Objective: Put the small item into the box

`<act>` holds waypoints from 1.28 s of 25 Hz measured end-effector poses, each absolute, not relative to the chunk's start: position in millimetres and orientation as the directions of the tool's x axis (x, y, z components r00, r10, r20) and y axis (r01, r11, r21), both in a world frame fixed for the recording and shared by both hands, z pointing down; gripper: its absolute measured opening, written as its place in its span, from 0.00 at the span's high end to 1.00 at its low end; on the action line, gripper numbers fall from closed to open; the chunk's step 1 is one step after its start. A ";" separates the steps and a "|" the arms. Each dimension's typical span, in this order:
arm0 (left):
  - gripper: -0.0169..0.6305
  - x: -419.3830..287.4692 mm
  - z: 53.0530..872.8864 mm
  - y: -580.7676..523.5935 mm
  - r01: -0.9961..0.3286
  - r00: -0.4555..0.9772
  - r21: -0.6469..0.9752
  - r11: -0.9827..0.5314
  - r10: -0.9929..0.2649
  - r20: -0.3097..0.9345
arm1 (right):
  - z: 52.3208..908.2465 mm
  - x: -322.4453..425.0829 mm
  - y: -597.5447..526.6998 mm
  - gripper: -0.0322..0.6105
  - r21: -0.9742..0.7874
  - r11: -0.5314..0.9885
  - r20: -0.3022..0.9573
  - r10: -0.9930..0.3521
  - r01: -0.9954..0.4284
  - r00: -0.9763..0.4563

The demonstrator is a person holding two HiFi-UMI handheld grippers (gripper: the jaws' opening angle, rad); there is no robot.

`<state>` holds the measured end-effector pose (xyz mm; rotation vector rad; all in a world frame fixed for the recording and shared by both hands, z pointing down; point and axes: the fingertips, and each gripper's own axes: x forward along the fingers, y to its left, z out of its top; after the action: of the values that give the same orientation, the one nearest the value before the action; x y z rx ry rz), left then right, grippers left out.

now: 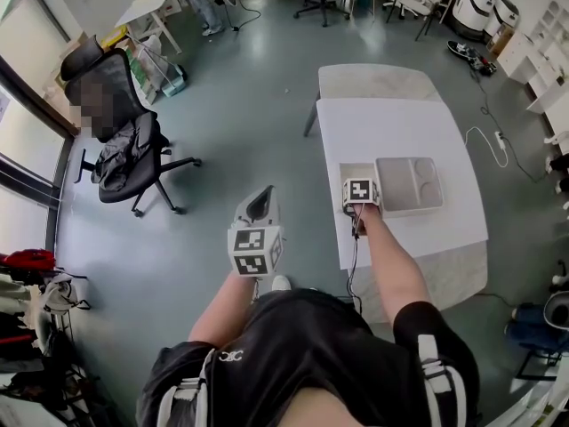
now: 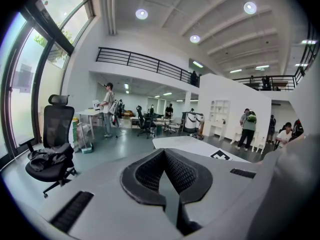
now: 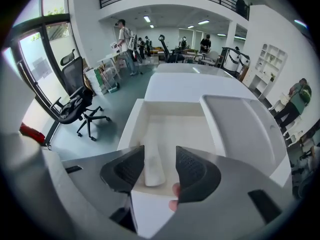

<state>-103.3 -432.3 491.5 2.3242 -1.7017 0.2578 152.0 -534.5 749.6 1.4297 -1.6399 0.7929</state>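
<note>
White table (image 1: 400,123) in a big open office hall, that's the setting. On it, the small item (image 3: 152,165), a pale little stick-shaped thing, lies on the floor of the open box (image 3: 170,109), at the near end and closer to the box's left wall. So it looks like it's already in there.

The right gripper (image 3: 160,160) hangs right over it with its jaws apart, wider than the item. The left jaw sits just beside it, and I can't tell if they touch. Nothing is pinched. The lid (image 3: 240,129) lies just right of the box, off it.

The left gripper (image 2: 164,155) is out over the floor to the left of the table. Its jaws are pressed together with nothing between them, and it points toward the far desks, with an office chair (image 2: 52,144) off to its left.

My read: the drop-off step is basically done, or at its tail end. The next move would be lifting the right gripper straight up with the jaws wide, so it doesn't nudge the item or drag it back out. The lid isn't part of the job as written.
</note>
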 end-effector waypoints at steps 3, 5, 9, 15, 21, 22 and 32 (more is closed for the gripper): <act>0.97 -100.1 490.5 -429.9 -0.950 0.313 0.097 -0.298 -0.907 0.281 | 734.1 163.5 -539.4 0.69 0.083 0.125 0.831 -0.556 -0.989 0.000; 0.97 -96.1 490.0 -428.7 -0.947 0.322 0.098 -0.306 -0.905 0.278 | 718.5 171.5 -537.4 0.74 0.101 0.094 0.803 -0.596 -0.990 0.025; 0.97 -89.9 488.3 -428.9 -0.940 0.341 0.098 -0.327 -0.900 0.270 | 695.9 124.0 -535.3 0.84 -0.166 0.147 0.721 -0.656 -0.975 -0.222; 0.97 -77.1 483.9 -427.1 -0.926 0.377 0.102 -0.363 -0.891 0.253 | 646.4 170.5 -529.1 0.92 0.049 0.037 0.617 -0.787 -0.998 0.001; 0.97 -57.0 477.0 -425.0 -0.910 0.414 0.100 -0.402 -0.880 0.232 | 580.9 162.9 -515.2 0.93 0.027 0.054 0.448 -0.893 -0.998 -0.037; 0.97 -54.5 476.6 -424.8 -0.907 0.420 0.100 -0.408 -0.878 0.229 | 568.1 160.9 -512.5 0.93 0.029 0.059 0.413 -0.910 -0.998 -0.042; 0.97 -35.1 474.7 -420.2 -0.886 0.463 0.102 -0.452 -0.860 0.215 | 454.6 148.9 -456.0 0.93 0.031 0.073 0.067 -0.995 -0.997 -0.071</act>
<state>-35.1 -420.2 474.7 2.5112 -1.5195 0.1953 148.9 -456.0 454.6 2.0919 -2.2485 0.0343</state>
